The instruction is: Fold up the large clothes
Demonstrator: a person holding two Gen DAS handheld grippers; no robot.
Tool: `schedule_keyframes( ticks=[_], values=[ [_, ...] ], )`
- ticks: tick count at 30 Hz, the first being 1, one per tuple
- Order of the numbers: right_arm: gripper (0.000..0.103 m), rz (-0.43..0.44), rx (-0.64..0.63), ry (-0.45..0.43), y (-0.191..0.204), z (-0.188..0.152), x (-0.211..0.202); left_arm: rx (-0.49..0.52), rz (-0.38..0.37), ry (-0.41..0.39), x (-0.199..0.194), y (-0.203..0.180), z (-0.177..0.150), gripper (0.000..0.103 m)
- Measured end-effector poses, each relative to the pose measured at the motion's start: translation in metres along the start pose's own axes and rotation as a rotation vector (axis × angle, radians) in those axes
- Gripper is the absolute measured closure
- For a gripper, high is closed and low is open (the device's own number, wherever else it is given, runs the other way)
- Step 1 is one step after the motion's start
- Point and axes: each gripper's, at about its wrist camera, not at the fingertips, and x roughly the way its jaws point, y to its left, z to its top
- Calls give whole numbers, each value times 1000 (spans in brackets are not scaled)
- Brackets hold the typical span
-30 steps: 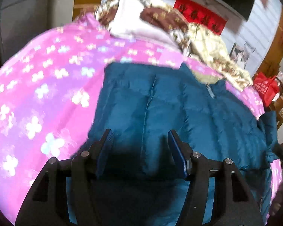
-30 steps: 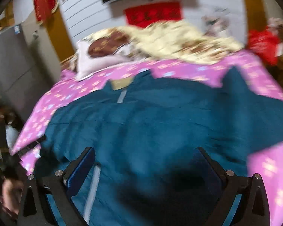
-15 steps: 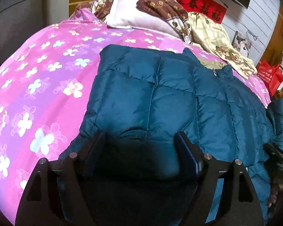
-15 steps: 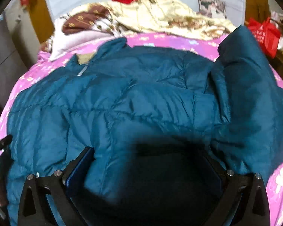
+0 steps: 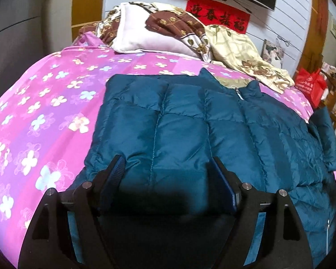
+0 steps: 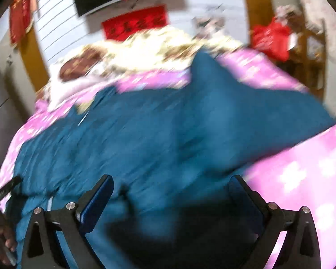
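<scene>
A large teal padded jacket point(image 5: 190, 134) lies spread on a bed, collar and zip toward the pillows. In the left wrist view my left gripper point(image 5: 166, 163) hovers at the jacket's near edge with its jaws wide. A puffy fold bulges between the blue pads point(image 5: 114, 174), which do not pinch it. The right wrist view is blurred by motion. There my right gripper point(image 6: 171, 183) stands wide open over the jacket point(image 6: 168, 130), and a sleeve runs out to the right. A hand point(image 6: 2, 242) shows at the lower left.
A pink flowered sheet point(image 5: 44, 112) covers the bed. Pillows and a cream quilt point(image 5: 235, 49) are piled at the head by the wall. A red bag point(image 5: 311, 85) and wooden furniture stand beyond the bed's right side.
The left gripper's jaws have widened around the jacket's fold. The right gripper has swung quickly to the right, so more pink sheet shows at its right and the picture has blurred.
</scene>
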Motion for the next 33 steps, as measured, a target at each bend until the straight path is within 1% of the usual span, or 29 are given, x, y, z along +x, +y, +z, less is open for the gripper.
schedule_keyframes(
  ticks=[2,3,4,6,7,8,9,12,13,14,15,17,19,20,21,23,24,25,26,27,28,29,31,32,33],
  values=[
    [1,-104,17,5,-40,20,4,-3,-6,12,-2,-5,2,25],
    [1,-197,35,26,-72,31,9,3,-11,7,-4,-8,2,25],
    [1,-254,54,46,-97,39,14,15,-15,2,-5,-11,2,25],
    [1,-341,132,90,-164,53,26,62,0,-13,-7,-21,1,25],
    [1,-357,177,100,-188,57,28,79,7,-10,-6,-25,1,25],
    [1,-352,239,114,-217,59,33,88,7,-7,-5,-27,0,25],
    [1,-328,311,144,-248,60,41,92,14,-2,-4,-28,-1,25],
    [1,-255,473,184,-301,59,65,81,43,4,-2,-24,-1,25],
    [1,-242,519,201,-313,58,75,73,53,2,-2,-22,0,25],
    [1,-245,537,206,-320,56,80,66,64,1,-2,-20,0,25],
    [0,-259,530,192,-320,55,83,57,74,3,-2,-17,0,25],
    [0,-297,447,193,-315,61,99,34,88,7,0,-11,0,25],
    [0,-352,330,234,-302,69,122,15,97,19,2,-6,0,25],
    [0,-363,294,243,-298,70,130,14,101,20,2,-6,-1,25],
    [0,-363,252,238,-294,71,135,17,110,23,3,-6,-1,25],
    [1,-350,238,213,-293,70,137,24,118,32,6,-6,-1,25],
    [14,-347,228,205,-291,70,135,24,119,35,6,-7,-1,25],
    [31,-344,205,184,-287,70,130,24,120,34,6,-7,-1,25],
    [86,-333,198,163,-282,71,122,25,119,36,6,-6,-2,25],
    [93,-363,167,159,-273,70,117,26,120,38,6,-6,-2,25],
    [94,-413,128,152,-264,68,109,26,126,40,6,-6,-2,25],
    [95,-435,110,131,-259,70,102,24,132,40,6,-5,-2,25],
    [96,-468,82,37,-241,73,70,20,147,44,5,-3,-1,25],
    [96,-476,86,18,-238,77,60,27,154,57,6,-2,0,25],
    [96,-473,87,-22,-230,81,40,28,160,63,5,-1,0,25]
  ],
)
